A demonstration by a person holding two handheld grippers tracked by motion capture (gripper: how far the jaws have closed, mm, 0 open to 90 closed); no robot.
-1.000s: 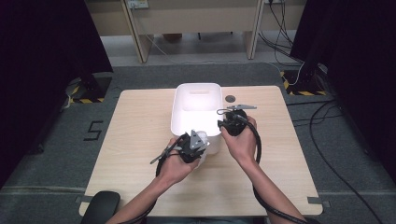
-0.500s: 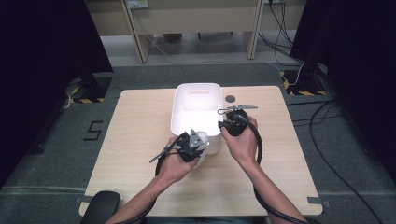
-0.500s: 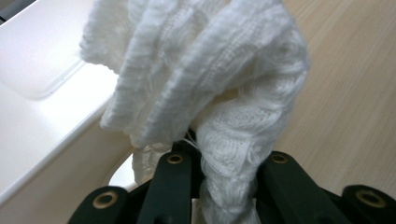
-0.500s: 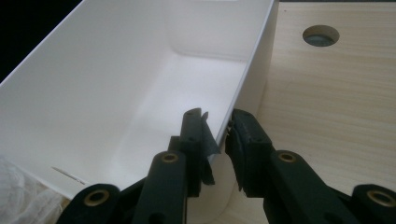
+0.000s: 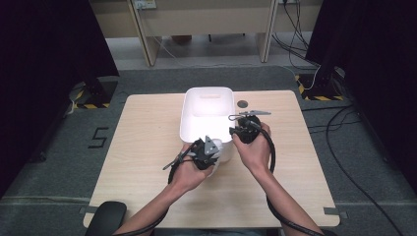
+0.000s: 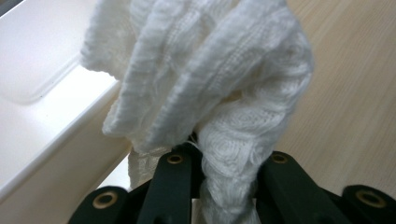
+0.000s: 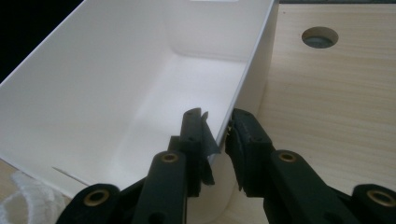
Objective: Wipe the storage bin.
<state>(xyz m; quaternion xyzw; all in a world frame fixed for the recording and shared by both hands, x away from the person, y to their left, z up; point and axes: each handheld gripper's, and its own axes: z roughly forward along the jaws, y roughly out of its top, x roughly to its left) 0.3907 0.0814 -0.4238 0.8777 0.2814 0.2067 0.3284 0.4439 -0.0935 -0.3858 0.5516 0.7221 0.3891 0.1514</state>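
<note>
A white plastic bin (image 5: 186, 115) stands at the middle of the wooden table (image 5: 142, 147). My left gripper (image 5: 215, 148) hovers at the bin's near edge, shut on a white knitted cloth (image 5: 221, 155). In the left gripper view the bunched cloth (image 6: 205, 70) bulges out above the left gripper (image 6: 226, 158), with the bin's rim (image 6: 42, 70) to its left. My right gripper (image 5: 233, 132) is at the bin's near right corner. In the right gripper view the right gripper (image 7: 217, 126) pinches the bin's side wall (image 7: 93, 79), one jaw inside and one outside.
A round cable hole (image 5: 242, 103) sits in the tabletop just right of the bin, seen as a hole (image 7: 320, 36) in the right gripper view. Bare wood lies left and right of the hands. Dark curtains and floor cables surround the table.
</note>
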